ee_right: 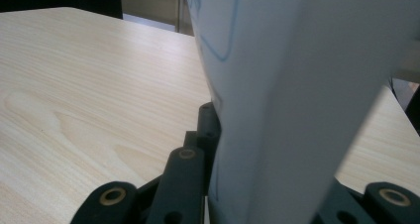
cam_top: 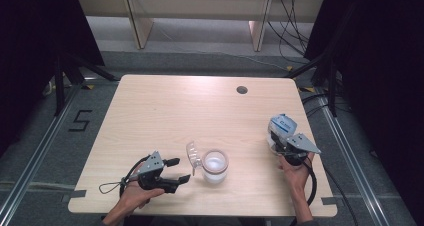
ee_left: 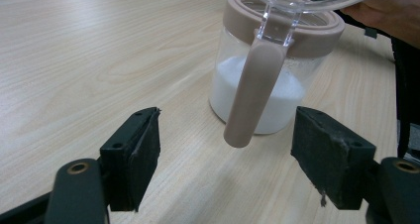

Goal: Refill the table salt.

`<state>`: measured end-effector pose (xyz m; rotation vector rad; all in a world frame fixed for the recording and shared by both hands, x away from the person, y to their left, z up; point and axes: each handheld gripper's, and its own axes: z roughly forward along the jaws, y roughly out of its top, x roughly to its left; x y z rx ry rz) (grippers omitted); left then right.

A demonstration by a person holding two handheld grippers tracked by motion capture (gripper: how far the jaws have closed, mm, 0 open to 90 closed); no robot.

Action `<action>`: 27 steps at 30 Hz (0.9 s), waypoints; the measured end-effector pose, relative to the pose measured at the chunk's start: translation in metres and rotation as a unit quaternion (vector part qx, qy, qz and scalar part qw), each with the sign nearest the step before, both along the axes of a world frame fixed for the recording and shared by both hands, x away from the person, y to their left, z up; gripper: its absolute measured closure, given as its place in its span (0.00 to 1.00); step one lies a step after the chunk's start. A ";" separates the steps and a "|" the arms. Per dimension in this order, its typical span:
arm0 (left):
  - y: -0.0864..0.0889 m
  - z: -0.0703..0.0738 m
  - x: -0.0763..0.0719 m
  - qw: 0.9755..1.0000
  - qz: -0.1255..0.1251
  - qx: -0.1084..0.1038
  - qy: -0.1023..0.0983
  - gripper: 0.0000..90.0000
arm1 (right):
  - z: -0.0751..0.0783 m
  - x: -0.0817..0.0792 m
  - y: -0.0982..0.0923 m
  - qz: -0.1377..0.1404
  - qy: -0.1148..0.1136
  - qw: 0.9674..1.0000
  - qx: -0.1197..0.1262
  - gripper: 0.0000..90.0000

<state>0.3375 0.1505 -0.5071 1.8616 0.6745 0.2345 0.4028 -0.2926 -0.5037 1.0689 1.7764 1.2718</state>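
While my right gripper [cam_top: 278, 136] clamps the white-and-blue pouch [cam_top: 281, 126] at three o'clock, my released left gripper [cam_top: 181, 169] should steady the clear, pink-rimmed jar [cam_top: 215, 166] before pouring.

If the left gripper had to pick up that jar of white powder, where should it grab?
Probably the jar's handle, coming in level from the handle side, where the left gripper already faces it with open jaws. The handle is a narrow strap that hangs clear of the glass, so the pads could close on its two flanks. The body looks too wide, and the flipped-up clear lid blocks the top.
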 end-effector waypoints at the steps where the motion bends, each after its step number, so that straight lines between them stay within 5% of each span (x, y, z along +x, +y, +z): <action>1: 0.000 0.000 0.000 1.000 -0.003 -0.002 -0.001 0.29 | 0.000 0.000 0.000 0.000 0.001 1.000 0.002 0.88; 16: 0.002 0.001 -0.002 1.000 0.000 0.000 0.000 0.29 | -0.006 0.006 -0.004 -0.008 0.023 1.000 -0.004 0.88; 27: 0.003 -0.001 -0.006 1.000 -0.007 -0.002 0.000 0.29 | -0.007 0.006 -0.005 -0.025 0.019 0.999 -0.015 0.81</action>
